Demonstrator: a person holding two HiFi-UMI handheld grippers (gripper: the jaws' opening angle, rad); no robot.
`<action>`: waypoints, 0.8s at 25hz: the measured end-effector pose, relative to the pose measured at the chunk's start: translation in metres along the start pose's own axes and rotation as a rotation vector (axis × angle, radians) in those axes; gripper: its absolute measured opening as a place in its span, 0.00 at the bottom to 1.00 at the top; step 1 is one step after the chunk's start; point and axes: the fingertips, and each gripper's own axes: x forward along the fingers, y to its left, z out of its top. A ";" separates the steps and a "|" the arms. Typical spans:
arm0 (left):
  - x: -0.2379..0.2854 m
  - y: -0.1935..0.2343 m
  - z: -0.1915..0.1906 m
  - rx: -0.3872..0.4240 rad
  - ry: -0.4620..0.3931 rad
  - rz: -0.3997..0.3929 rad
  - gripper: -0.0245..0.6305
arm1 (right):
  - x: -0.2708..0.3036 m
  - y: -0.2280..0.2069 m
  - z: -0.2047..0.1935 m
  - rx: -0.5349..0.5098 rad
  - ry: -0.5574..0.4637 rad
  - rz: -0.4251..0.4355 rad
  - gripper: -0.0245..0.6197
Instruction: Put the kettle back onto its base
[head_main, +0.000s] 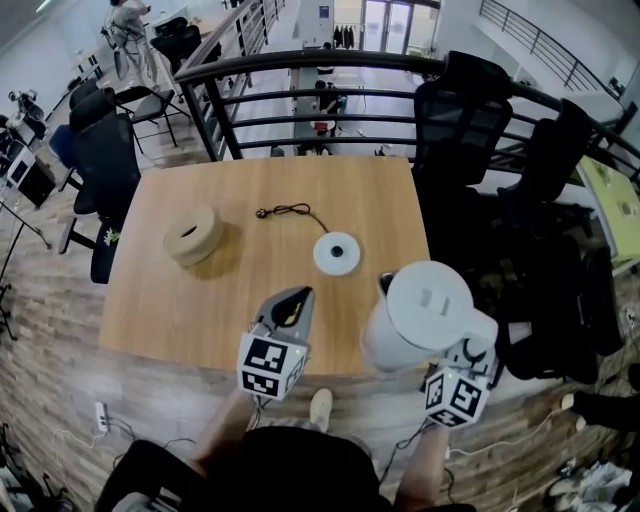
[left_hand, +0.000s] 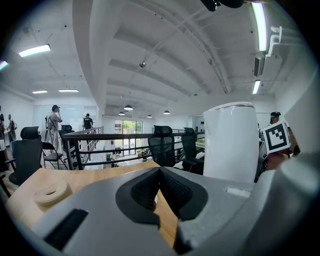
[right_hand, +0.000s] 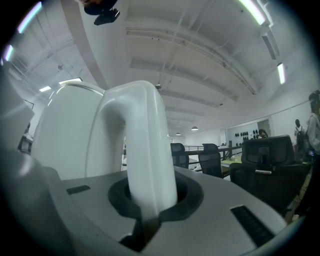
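Observation:
The white kettle (head_main: 420, 312) hangs upright over the table's near right edge, held by its handle (right_hand: 145, 150) in my right gripper (head_main: 470, 352), which is shut on it. The kettle (left_hand: 232, 142) also fills the right side of the left gripper view. Its round white base (head_main: 336, 253) lies on the wooden table (head_main: 200, 310), ahead and left of the kettle, with a black cord (head_main: 290, 211) running from it toward the far side. My left gripper (head_main: 291, 308) hovers over the near edge, jaws shut with nothing between them (left_hand: 159, 192).
A tan tape roll (head_main: 194, 235) lies on the table's left part, also seen as a tape roll (left_hand: 51, 193) in the left gripper view. Black office chairs (head_main: 520, 200) crowd the right side and a black railing (head_main: 300, 70) runs behind the table.

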 end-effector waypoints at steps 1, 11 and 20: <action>0.001 0.004 0.001 -0.001 -0.001 0.006 0.04 | 0.006 0.003 0.001 0.000 -0.003 0.006 0.07; 0.001 0.043 0.007 -0.014 -0.009 0.073 0.04 | 0.048 0.040 0.010 -0.003 -0.022 0.077 0.07; -0.004 0.068 0.002 -0.037 -0.004 0.143 0.04 | 0.083 0.072 0.011 0.026 -0.029 0.141 0.07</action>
